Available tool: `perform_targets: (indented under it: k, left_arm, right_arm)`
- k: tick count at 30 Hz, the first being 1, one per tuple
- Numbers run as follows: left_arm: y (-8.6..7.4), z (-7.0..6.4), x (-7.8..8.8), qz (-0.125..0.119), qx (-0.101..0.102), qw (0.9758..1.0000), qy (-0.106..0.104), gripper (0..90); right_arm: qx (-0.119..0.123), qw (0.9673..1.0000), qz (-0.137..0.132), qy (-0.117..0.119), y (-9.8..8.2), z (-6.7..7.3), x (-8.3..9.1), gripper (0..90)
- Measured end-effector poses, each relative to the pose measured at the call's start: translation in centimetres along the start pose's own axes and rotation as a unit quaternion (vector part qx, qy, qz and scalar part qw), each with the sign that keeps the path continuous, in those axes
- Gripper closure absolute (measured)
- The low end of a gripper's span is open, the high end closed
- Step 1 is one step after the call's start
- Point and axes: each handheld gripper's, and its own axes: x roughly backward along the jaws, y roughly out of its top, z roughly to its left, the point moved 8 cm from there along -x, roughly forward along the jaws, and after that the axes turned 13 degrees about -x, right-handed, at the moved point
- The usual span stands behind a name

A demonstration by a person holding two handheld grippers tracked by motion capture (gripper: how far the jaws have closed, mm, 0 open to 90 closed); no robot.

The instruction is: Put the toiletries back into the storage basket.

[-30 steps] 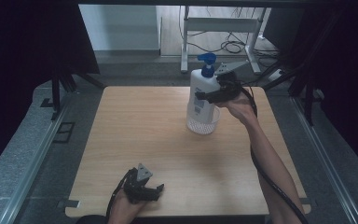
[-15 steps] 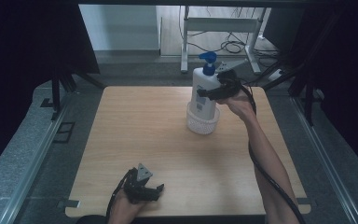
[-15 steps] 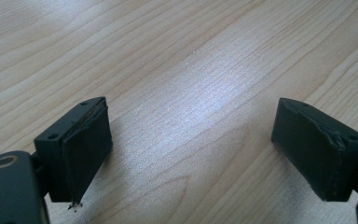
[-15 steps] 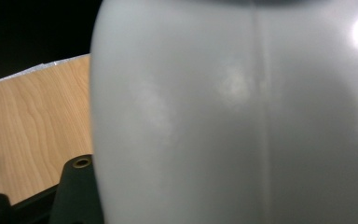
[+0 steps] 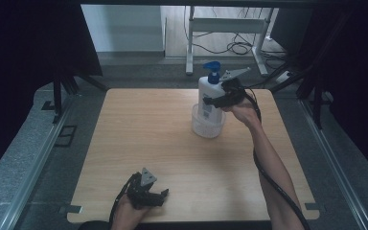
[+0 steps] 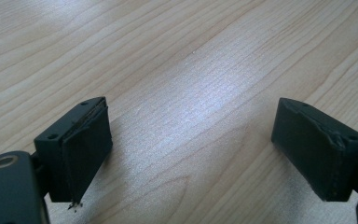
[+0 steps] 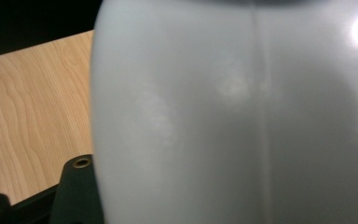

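Note:
A white pump bottle (image 5: 205, 96) with a blue pump head (image 5: 212, 67) stands upright at the table's far middle, its base inside a clear round cup (image 5: 208, 127). My right gripper (image 5: 214, 101) is shut on the bottle's body from the right side. In the right gripper view the bottle's white wall (image 7: 242, 116) is pressed close against the camera. My left gripper (image 5: 159, 195) rests at the near edge of the table, open, and its pads (image 6: 81, 144) stand wide apart over bare wood with nothing between them.
The light wooden table (image 5: 148, 134) has dark floor rails on both sides. Behind its far edge stand a white metal frame (image 5: 230, 28) and cables on the floor. The right forearm and its cable (image 5: 273, 177) cross the table's right part.
The right gripper has come down with the bottle, whose base now sits lower in the clear cup. The left gripper has stayed where it was.

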Motion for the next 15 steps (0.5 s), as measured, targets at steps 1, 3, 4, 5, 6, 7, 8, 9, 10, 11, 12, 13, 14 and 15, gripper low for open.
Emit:
perform_targets:
  k: [1, 3, 4, 5, 6, 7, 8, 9, 10, 11, 12, 13, 14, 15]
  left_arm:
    - [0.0, 0.0, 0.0, 0.000, 0.000, 1.0000, 0.000, 11.4]
    - [0.0, 0.0, 0.0, 0.000, 0.000, 1.0000, 0.000, 11.4]
    - [0.0, 0.0, 0.0, 0.000, 0.000, 1.0000, 0.000, 11.4]
    - [0.0, 0.0, 0.0, 0.000, 0.000, 1.0000, 0.000, 11.3]
    - [0.0, 0.0, 0.0, 0.000, 0.000, 1.0000, 0.000, 11.4]
    - [0.0, 0.0, 0.0, 0.000, 0.000, 1.0000, 0.000, 11.4]
    - [0.0, 0.0, 0.0, 0.000, 0.000, 1.0000, 0.000, 11.4]
    - [0.0, 0.0, 0.0, 0.000, 0.000, 1.0000, 0.000, 11.4]
    - [0.0, 0.0, 0.0, 0.000, 0.000, 1.0000, 0.000, 11.4]
    - [0.0, 0.0, 0.0, 0.000, 0.001, 1.0000, 0.000, 11.4]
    - [0.0, 0.0, 0.0, 0.000, 0.001, 1.0000, 0.000, 11.4]
    - [0.0, 0.0, 0.0, 0.000, 0.001, 1.0000, 0.000, 11.4]
    - [0.0, 0.0, 0.0, 0.000, 0.001, 1.0000, 0.000, 11.4]
    - [0.0, 0.0, 0.0, 0.000, 0.001, 1.0000, 0.000, 11.4]
  right_arm:
    - [0.001, 1.0000, 0.002, 0.000, -0.2, 0.0, -0.2, 37.2]
    - [0.000, 1.0000, 0.004, 0.000, -0.5, -0.1, -0.5, 37.2]
    - [0.000, 1.0000, 0.005, 0.000, -0.7, -0.1, -0.7, 37.2]
    - [0.000, 1.0000, 0.006, 0.000, -0.9, -0.1, -0.8, 37.3]
    - [-0.001, 1.0000, 0.007, 0.000, -1.0, -0.1, -1.0, 37.2]
    - [-0.001, 1.0000, 0.008, 0.000, -1.2, -0.1, -1.1, 37.3]
    - [0.000, 1.0000, 0.009, 0.000, -1.3, -0.2, -1.3, 37.3]
    - [-0.001, 0.9999, 0.011, -0.001, -1.5, -0.2, -1.4, 37.2]
    - [-0.001, 0.9999, 0.011, -0.001, -1.7, -0.3, -1.6, 37.2]
    - [-0.002, 0.9999, 0.011, -0.001, -1.8, -0.3, -1.7, 37.2]
    - [-0.003, 0.9999, 0.011, -0.001, -2.0, -0.4, -1.8, 37.2]
    - [-0.003, 0.9999, 0.012, -0.002, -2.1, -0.4, -1.9, 37.2]
    - [-0.004, 0.9999, 0.013, -0.002, -2.3, -0.4, -2.1, 37.2]
    - [-0.003, 0.9999, 0.013, -0.002, -2.4, -0.5, -2.1, 37.2]
